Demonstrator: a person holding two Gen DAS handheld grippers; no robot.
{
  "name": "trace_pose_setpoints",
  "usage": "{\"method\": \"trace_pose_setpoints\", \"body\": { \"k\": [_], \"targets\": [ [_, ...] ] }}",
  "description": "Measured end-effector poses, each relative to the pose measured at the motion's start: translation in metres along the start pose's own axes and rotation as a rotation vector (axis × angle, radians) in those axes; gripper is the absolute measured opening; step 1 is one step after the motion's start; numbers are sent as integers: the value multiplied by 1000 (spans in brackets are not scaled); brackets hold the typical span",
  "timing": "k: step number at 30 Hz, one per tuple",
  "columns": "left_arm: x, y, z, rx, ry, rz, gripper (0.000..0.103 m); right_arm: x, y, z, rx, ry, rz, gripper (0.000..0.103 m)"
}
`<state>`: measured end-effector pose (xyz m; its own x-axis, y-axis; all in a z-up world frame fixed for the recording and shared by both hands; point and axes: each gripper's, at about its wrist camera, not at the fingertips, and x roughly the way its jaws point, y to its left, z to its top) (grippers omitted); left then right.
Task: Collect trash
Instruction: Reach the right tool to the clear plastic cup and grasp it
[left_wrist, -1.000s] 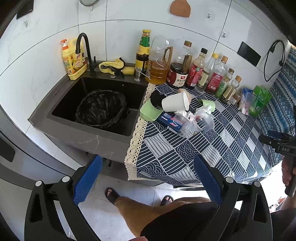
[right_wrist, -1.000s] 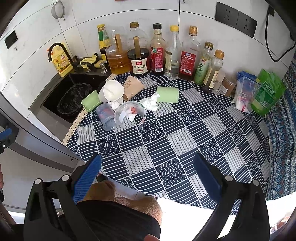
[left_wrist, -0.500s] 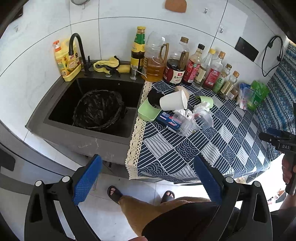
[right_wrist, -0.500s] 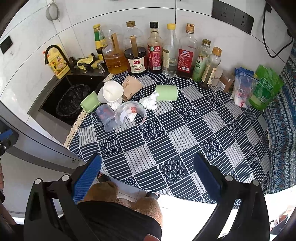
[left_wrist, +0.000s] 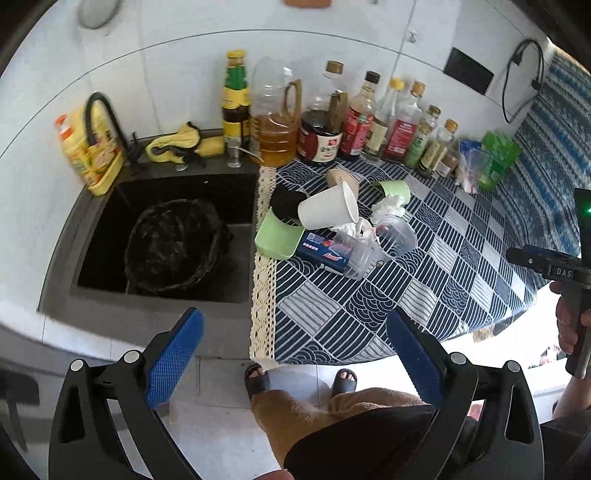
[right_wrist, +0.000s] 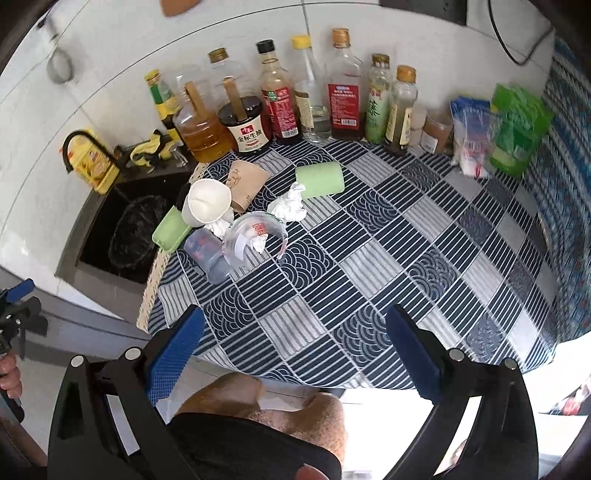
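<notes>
A: How many cups lay ahead of the right gripper (right_wrist: 293, 345)?
B: Two green cups (right_wrist: 320, 180), one white cup (right_wrist: 207, 202) on its side, mouth toward the gripper; both grippers gaped, empty. Left gripper (left_wrist: 294, 356) faced the bin (left_wrist: 173, 245).

The worktop's blue patterned cloth (right_wrist: 369, 258) carries a trash cluster near its sink-side edge: white paper cup (right_wrist: 207, 202), brown cup (right_wrist: 245, 181), 2 clear cups (right_wrist: 255, 240), crumpled tissue (right_wrist: 290, 205), possibly a blue box (left_wrist: 325, 249). Bottles (right_wrist: 343, 88) line the back edge.
</notes>
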<state>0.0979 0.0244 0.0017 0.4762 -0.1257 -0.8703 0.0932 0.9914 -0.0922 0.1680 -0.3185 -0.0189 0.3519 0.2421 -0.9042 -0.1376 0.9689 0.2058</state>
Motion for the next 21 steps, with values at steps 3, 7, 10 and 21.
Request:
{"method": "trace_pose_setpoints", "body": {
  "k": [3,7,10,21],
  "targets": [
    [11,-2,13,59,21,-26,96,10,0,2,61,4,17,93],
    [30,-10,29,157,56,-56,96,23,4,3,122,-8,45,91],
    [49,-8,38,212,87,-65,96,44,6,8,175,-8,73,87],
    [137,21,55,279,174,-43,96,140,-5,14,374,-1,141,62]
  ]
}}
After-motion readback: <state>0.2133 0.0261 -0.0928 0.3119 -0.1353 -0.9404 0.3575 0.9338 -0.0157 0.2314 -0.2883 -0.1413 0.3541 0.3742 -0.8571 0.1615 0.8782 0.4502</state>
